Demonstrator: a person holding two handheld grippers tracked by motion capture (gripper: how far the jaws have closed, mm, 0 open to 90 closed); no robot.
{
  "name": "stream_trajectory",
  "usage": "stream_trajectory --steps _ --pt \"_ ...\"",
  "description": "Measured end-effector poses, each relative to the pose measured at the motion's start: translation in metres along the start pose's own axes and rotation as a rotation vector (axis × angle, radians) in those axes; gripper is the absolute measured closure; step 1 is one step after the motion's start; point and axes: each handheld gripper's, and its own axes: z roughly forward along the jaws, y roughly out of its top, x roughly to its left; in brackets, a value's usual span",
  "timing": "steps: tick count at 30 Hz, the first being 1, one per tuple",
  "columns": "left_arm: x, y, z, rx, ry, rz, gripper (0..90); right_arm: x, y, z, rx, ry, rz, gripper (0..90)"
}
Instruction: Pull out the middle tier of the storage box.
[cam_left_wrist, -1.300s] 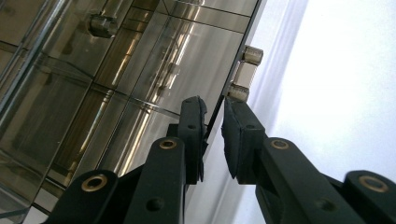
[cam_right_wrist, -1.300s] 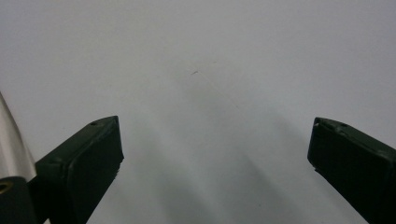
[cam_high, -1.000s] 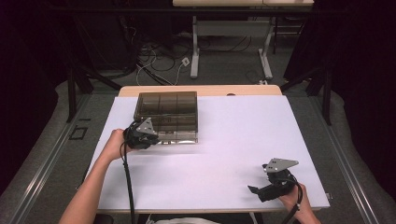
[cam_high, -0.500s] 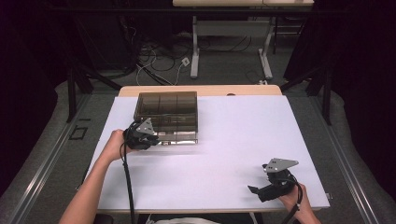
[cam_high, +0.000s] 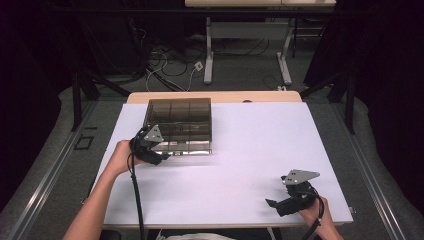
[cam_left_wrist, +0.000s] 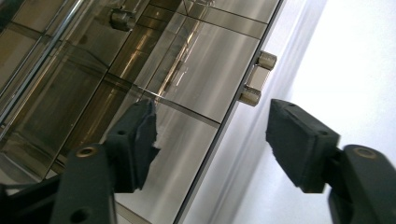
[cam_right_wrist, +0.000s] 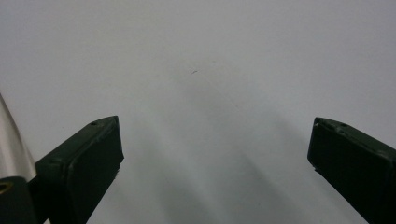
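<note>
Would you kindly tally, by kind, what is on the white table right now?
Smoky clear compartment box: 1
Handheld tongs, left tongs and right tongs, both open: 2
Total: 3

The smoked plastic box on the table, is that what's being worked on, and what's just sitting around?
In the job: smoked plastic box; its latch; left gripper, jaws just opened, nothing clamped.
Idle: right gripper, open; white table; floor cables.
</note>
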Motion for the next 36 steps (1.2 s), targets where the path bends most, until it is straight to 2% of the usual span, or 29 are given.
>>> stream_trajectory --steps 3,5,8,12,15,22,25,28,30,36 --pt "-0.001 -0.004 -0.004 -0.017 -0.008 -0.035 25.8 0.0 0.0 0.0 -0.001 0.0 -0.002 2.6" --pt "-0.002 -0.007 -0.006 -0.026 -0.003 -0.046 17.0 0.0 0.0 0.0 -0.001 -0.001 0.002 2.6" --pt "-0.003 -0.013 -0.012 -0.048 0.014 -0.073 14.4 0.0 0.0 0.001 -0.012 -0.007 -0.005 2.6" --pt "-0.004 -0.022 -0.017 -0.069 0.044 -0.106 5.8 0.0 0.0 0.001 -0.012 -0.005 -0.007 2.6" --pt "-0.004 -0.029 -0.019 -0.066 0.055 -0.131 0.2 0.0 0.0 0.001 -0.011 -0.005 -0.006 2.6" --pt "-0.001 -0.047 -0.023 -0.064 0.069 -0.173 0.0 0.0 0.0 0.002 -0.011 -0.001 -0.002 2.6" --pt "0.003 -0.054 -0.024 -0.042 0.071 -0.18 0.0 0.0 0.0 0.002 -0.009 -0.006 0.002 2.6" --pt "0.007 -0.06 -0.025 -0.043 0.078 -0.197 0.0 0.0 0.0 0.002 -0.009 -0.007 -0.001 2.6" --pt "0.009 -0.063 -0.025 -0.024 0.084 -0.194 0.1 0.0 0.0 0.001 -0.009 -0.007 -0.003 2.6" --pt "0.018 -0.075 -0.023 0.005 0.099 -0.234 0.2 0.0 0.0 0.001 -0.008 -0.006 0.0 2.6"
